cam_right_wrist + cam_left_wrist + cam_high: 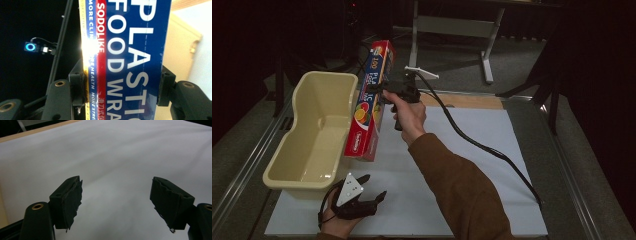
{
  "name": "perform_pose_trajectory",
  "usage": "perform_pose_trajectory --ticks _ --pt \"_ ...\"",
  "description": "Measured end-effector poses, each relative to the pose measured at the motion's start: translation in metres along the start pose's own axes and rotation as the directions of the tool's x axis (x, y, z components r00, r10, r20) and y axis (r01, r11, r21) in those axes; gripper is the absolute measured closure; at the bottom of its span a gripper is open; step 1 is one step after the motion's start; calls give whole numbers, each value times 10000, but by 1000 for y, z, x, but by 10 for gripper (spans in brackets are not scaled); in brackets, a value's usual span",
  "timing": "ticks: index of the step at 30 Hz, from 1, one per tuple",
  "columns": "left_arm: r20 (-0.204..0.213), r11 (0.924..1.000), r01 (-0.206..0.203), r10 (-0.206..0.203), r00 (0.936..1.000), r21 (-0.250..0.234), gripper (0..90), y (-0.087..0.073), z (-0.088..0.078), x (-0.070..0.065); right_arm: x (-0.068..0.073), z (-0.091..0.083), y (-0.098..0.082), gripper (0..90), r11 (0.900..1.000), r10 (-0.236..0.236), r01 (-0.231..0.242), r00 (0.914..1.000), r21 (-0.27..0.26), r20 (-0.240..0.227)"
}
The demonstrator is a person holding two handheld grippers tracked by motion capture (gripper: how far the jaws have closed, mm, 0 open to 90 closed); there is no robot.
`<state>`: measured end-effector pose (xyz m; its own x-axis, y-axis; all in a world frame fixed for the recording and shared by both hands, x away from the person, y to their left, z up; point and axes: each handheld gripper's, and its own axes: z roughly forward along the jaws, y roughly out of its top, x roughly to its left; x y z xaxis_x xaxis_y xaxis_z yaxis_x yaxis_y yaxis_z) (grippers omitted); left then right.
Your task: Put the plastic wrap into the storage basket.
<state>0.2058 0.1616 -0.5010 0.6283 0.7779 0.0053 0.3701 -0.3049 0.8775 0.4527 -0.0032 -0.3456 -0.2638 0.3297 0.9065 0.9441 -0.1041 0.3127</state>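
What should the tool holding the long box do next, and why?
Probably carry the plastic wrap box a little further left, over the cream tub, then lower it in. The right tool is clamped on the box's sides, and the box hangs tilted in the air right beside the tub's rim. The tub looks empty. The left tool rests open, low near the tub's front corner.

Plastic wrap box [130,60] — both ends cut off by frame edges.
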Motion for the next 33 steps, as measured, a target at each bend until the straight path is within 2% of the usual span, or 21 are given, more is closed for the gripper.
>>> perform_pose_trajectory --ticks 4,7,11,13,17,21,25,27,29,33 --pt "27 10000 -11 11 10000 2 254 0 0 -1 4 6 0 422 10000 69 -69 10000 3 -71" --pt "77 10000 -8 8 10000 14 254 0 1 -2 9 12 -1 422 9999 -147 147 9999 23 -31" --pt "106 10000 14 -15 9999 50 254 -1 2 -3 12 21 -3 422 9999 21 -19 9998 102 -212" --pt "143 10000 -61 60 9999 46 254 -1 3 -4 18 28 -4 422 9996 -229 227 9996 137 143" --pt "167 10000 -35 34 9999 38 254 -1 3 -4 22 35 -6 422 9997 -216 213 9996 141 189" --pt "180 10000 -18 19 9998 -17 254 -1 2 -4 24 42 -9 422 9998 124 -121 9998 173 -152" --pt "222 10000 16 -15 9998 -33 254 -1 2 -4 22 51 -15 421 9983 371 -360 9990 452 -236" --pt "225 10000 -1 2 9997 -42 254 -1 3 -4 22 54 -18 421 9984 310 -301 9994 475 -175" --pt "237 10000 -25 26 9997 -35 254 -1 2 -5 25 58 -20 421 9988 20 -20 10000 494 1" --pt "211 9999 -98 99 9997 -57 254 -1 2 -4 28 68 -25 421 9979 137 -116 9994 635 -322"
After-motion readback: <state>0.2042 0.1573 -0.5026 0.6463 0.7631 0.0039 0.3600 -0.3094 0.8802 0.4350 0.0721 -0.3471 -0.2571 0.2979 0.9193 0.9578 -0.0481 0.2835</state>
